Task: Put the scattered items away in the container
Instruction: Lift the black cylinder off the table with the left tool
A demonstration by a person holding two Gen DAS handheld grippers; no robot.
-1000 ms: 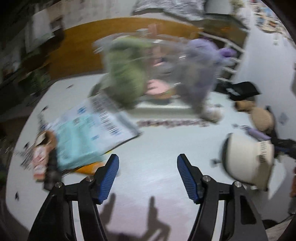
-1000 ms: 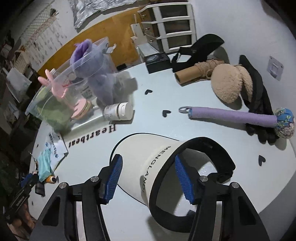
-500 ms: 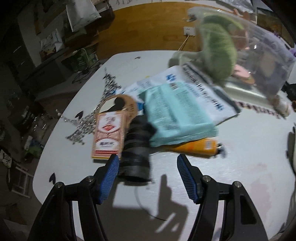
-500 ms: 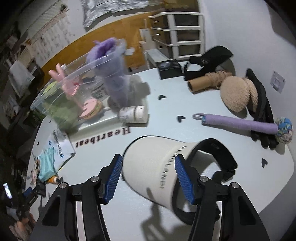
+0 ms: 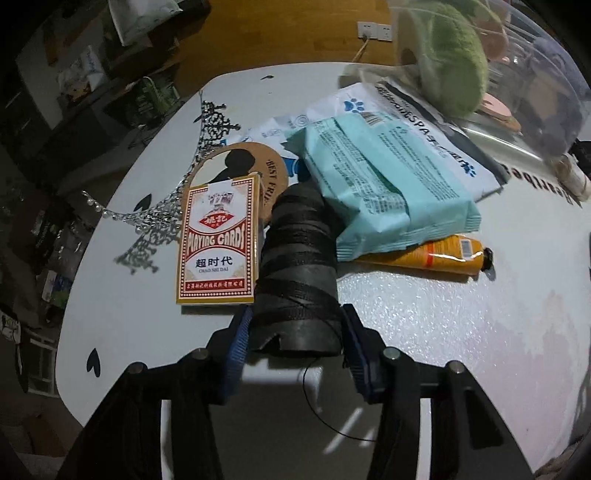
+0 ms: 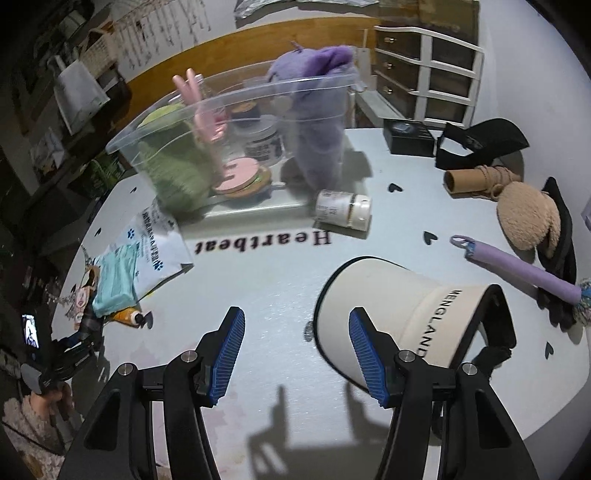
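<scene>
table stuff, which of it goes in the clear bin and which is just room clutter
For the job:
left gripper, shut on black thread spool
playing cards
teal wipes pack
orange tube
white visor
clear bin

Just lying about:
white drawer unit
wall socket

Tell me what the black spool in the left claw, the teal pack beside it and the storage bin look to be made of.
Black spool: wound synthetic cord or thread, slightly glossy; criss-crossed strands show, and a loose thread trails off.
Teal pack: soft plastic film, matte with creases and crimped end seals.
Storage bin: clear rigid plastic, since its contents show through the walls.
Left claw grips the spool's near end.
</scene>
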